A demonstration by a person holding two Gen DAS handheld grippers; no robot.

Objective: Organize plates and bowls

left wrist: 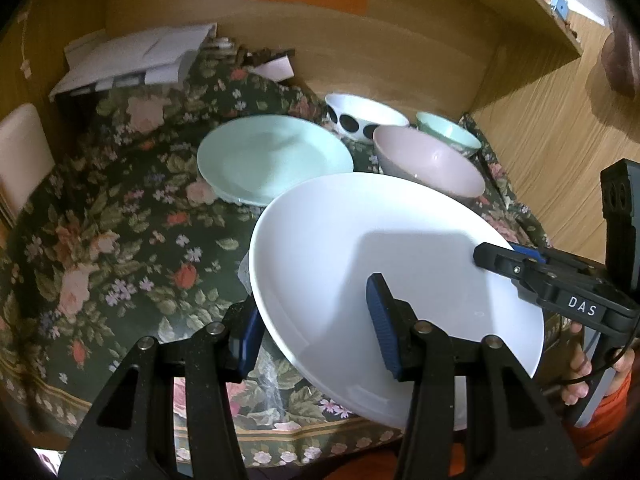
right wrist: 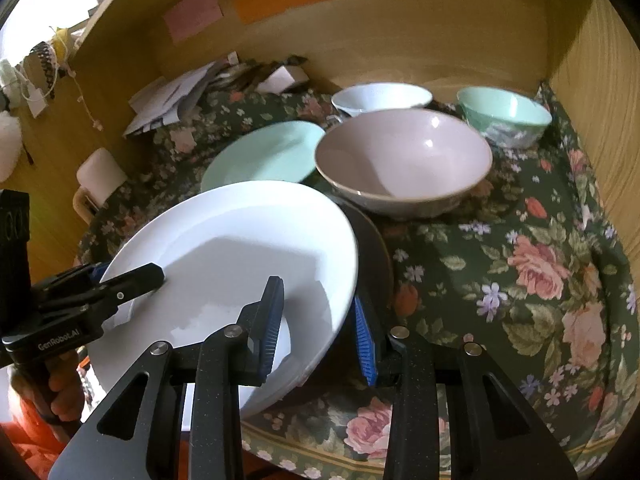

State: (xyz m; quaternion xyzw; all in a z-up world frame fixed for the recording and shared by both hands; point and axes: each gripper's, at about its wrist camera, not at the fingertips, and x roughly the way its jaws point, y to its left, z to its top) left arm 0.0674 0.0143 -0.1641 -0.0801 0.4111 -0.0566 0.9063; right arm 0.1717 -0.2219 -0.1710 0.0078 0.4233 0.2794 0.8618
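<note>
A large white plate is held tilted above the floral cloth, near the front edge. My left gripper straddles its left rim, one finger under and one on top, and my right gripper straddles its right rim the same way. Each gripper also shows in the other's view, the right one and the left one. Behind lie a mint plate, a pink bowl, a white bowl with black dots and a mint bowl.
The floral cloth covers the table inside a wooden alcove. Loose papers lie at the back left. A dark plate shows under the white plate's right edge. Wooden walls stand close on both sides.
</note>
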